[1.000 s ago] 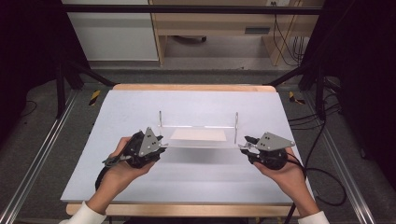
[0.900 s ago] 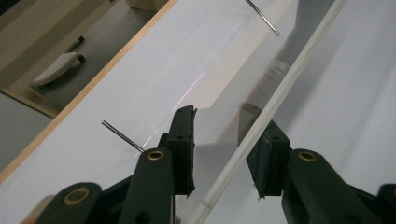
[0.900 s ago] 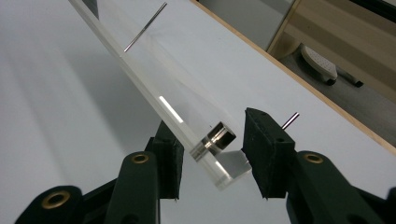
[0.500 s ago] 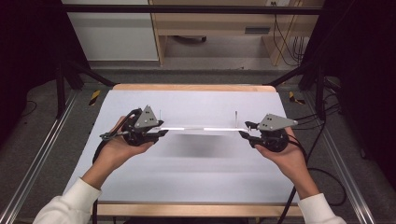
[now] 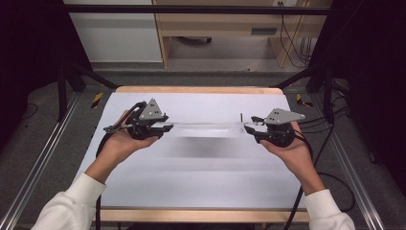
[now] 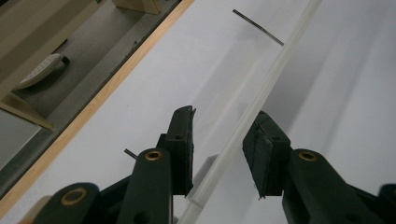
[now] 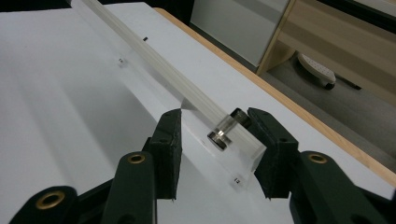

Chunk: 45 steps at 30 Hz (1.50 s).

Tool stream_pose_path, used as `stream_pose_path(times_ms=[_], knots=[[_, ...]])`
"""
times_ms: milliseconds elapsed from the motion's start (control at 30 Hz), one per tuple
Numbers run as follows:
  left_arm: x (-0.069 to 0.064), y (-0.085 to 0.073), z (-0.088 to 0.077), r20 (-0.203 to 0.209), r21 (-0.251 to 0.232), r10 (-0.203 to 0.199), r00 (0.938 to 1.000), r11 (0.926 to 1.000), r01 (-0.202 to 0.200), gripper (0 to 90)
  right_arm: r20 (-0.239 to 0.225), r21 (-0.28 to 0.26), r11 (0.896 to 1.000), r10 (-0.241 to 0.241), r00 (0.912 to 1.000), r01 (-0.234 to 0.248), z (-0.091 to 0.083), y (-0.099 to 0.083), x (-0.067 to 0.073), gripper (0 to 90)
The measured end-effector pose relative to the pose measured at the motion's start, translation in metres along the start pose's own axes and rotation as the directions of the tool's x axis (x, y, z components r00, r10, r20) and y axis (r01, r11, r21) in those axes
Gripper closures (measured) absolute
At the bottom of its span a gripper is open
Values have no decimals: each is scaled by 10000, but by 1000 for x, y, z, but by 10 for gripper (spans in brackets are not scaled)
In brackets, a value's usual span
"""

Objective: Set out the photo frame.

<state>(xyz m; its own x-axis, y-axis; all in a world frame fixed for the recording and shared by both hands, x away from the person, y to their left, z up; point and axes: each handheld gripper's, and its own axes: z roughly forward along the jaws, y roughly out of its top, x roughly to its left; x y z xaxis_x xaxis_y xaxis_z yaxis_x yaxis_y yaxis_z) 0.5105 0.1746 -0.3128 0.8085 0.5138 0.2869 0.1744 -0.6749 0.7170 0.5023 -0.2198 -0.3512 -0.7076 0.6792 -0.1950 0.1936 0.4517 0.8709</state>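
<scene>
Left gripper [image 5: 165, 127] is clamped on one end of a clear acrylic panel [image 5: 206, 129]; right gripper [image 5: 250, 128] is clamped on the other end, jaws just eased slightly wider. Panel is held level, clear of the white table [image 5: 201, 177], mid-width, nearer the far edge. A short metal cylinder [image 7: 223, 132] is mounted at its right end.
</scene>
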Motion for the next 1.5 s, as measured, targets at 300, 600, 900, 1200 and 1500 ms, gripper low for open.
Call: stream_pose_path(times_ms=[300,600,900,1200,1500], knots=[[0,0,0,-363,-372,-102,9993,9993,89,599,9,199,9997,157,9999,-157,2,5,-3,566],[-6,9,-14,-994,-2114,-906,9909,9750,679,308,129,203,9989,416,9990,-419,5,11,-9,561],[-12,6,-38,-1422,-3531,-2283,9631,9207,1661,164,239,169,9982,564,9981,-568,10,17,-16,555],[-17,-25,-43,-1738,-3076,-2454,9537,9335,1842,134,379,-77,9964,847,9957,-845,16,21,-23,543],[-33,-81,-32,-1377,-2509,-2867,9481,9361,2467,91,500,-363,9932,1126,9924,-1108,21,23,-29,532]])
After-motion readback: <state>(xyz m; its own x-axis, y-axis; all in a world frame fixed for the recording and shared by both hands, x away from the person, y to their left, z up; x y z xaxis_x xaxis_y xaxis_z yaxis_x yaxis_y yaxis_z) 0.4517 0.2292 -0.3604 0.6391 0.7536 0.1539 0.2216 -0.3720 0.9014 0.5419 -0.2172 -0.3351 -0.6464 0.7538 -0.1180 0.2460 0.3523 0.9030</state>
